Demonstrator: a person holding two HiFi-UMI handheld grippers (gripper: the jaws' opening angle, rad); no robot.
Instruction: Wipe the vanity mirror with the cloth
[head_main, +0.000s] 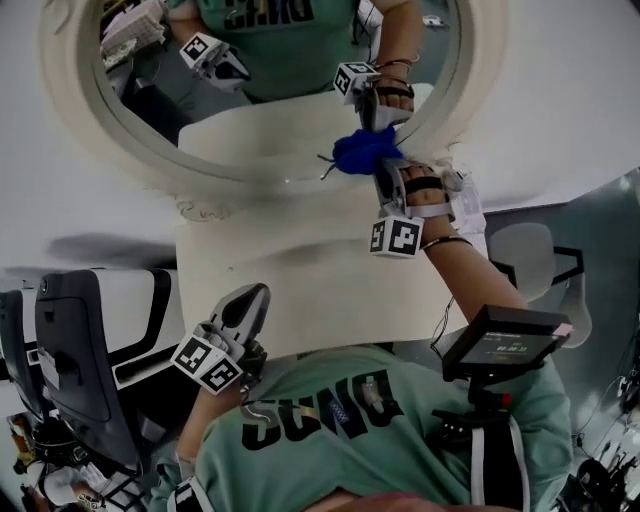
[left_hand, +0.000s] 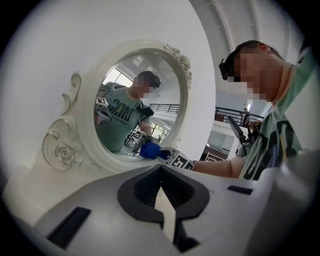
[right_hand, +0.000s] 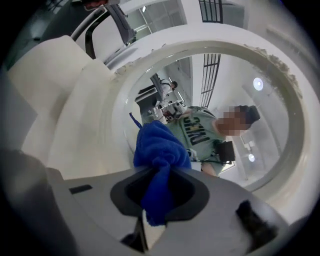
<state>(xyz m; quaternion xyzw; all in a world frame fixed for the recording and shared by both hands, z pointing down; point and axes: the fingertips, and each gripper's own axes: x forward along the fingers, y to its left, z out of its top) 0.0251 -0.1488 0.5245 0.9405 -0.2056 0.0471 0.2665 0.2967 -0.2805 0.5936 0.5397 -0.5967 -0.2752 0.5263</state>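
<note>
The right arm (head_main: 470, 268) reaches forward, nearly straight, from the near right corner of the vanity top (head_main: 300, 270) towards its far edge, bare forearm up and a thin band at the wrist. Its hand (head_main: 420, 190) is strapped around the right gripper (head_main: 385, 168), marker cube nearest the body, jaws pointing away. Those jaws are clamped on a bunched blue cloth (right_hand: 159, 147), which bulges past the tips and hangs down between them. The left arm is bent and held close to the torso, with the left gripper (head_main: 250, 300) low over the near edge, tilted forward and to the right. Its jaws meet at the tips with nothing between them.
</note>
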